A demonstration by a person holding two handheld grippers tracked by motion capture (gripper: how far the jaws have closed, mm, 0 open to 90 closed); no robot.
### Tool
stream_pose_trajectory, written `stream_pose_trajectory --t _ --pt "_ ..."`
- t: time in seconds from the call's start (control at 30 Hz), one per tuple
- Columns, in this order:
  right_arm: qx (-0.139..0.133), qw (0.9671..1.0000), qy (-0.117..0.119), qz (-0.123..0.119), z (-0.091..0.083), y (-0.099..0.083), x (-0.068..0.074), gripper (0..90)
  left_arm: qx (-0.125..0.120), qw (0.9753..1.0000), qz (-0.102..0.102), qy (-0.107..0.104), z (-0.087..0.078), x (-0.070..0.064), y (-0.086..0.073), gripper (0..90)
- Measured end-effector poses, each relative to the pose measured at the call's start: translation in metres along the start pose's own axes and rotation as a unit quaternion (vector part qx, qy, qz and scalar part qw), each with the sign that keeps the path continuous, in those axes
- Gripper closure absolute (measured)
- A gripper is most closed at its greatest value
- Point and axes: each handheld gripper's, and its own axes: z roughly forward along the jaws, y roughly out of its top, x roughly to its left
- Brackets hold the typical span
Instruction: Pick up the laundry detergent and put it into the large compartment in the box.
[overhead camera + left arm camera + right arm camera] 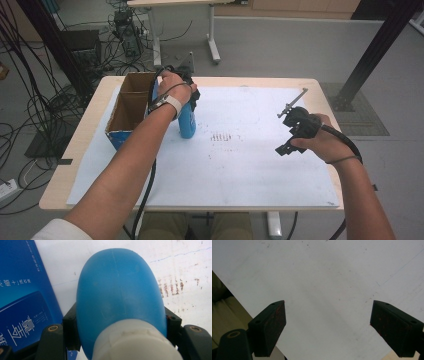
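In the high view, the left gripper [187, 95] sat in the upper left of the frame, gripped from above by the left hand [172, 90], and it was clamped on the top of a blue bottle [187, 122] that stood upright on the white sheet [250, 165] covering the table [75, 150]. The bottle stood just beside the open cardboard box [127, 107], at the box's right side. At the right of the frame the right hand [325, 140] held the right gripper [292, 132] above the sheet, well apart from the bottle and holding nothing. In the left gripper view, the bottle [117, 297] took up the middle of the frame, its white cap [136, 342] at the bottom centre, with the two black jaws pressed against its sides near the neck at lower left and lower right; the box's blue printed side [22, 300] ran along the left edge, close to the bottle, though whether they touched could not be told. In the right gripper view, the two jaws rose from the lower corners, spread wide with only the bare sheet [324, 290] between them, and the sheet's edge crossed the lower left corner.
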Motion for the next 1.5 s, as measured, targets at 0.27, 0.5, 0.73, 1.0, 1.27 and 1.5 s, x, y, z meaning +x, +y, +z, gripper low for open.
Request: stream_pose_trajectory --t 0.27,0.5,0.73,1.0,1.27,1.5 --pt "-0.001 1.0000 -0.001 0.001 -0.0011 -0.0012 -0.0002 13.0 0.001 1.0000 0.000 0.001 0.0000 -0.0005 0.0002 36.7" --pt "-0.002 1.0000 -0.002 0.001 -0.0015 -0.0013 0.0001 13.0 0.002 1.0000 0.000 0.000 -0.0002 -0.0001 0.0004 36.7" --pt "-0.002 1.0000 -0.002 -0.001 -0.0017 -0.0008 0.0005 13.0 0.000 1.0000 0.001 0.000 0.0000 -0.0009 0.0000 36.7" --pt "-0.002 1.0000 -0.003 0.000 -0.0021 -0.0009 0.0009 13.0 0.001 1.0000 0.003 0.001 -0.0002 -0.0011 0.0003 36.7" --pt "-0.003 1.0000 -0.004 0.000 -0.0026 -0.0007 0.0011 13.0 -0.001 1.0000 0.005 0.002 -0.0001 -0.0015 -0.0006 36.7" --pt "-0.003 1.0000 -0.003 0.001 -0.0027 -0.0011 0.0011 13.0 -0.002 1.0000 0.005 0.001 -0.0001 -0.0011 -0.0013 36.7"
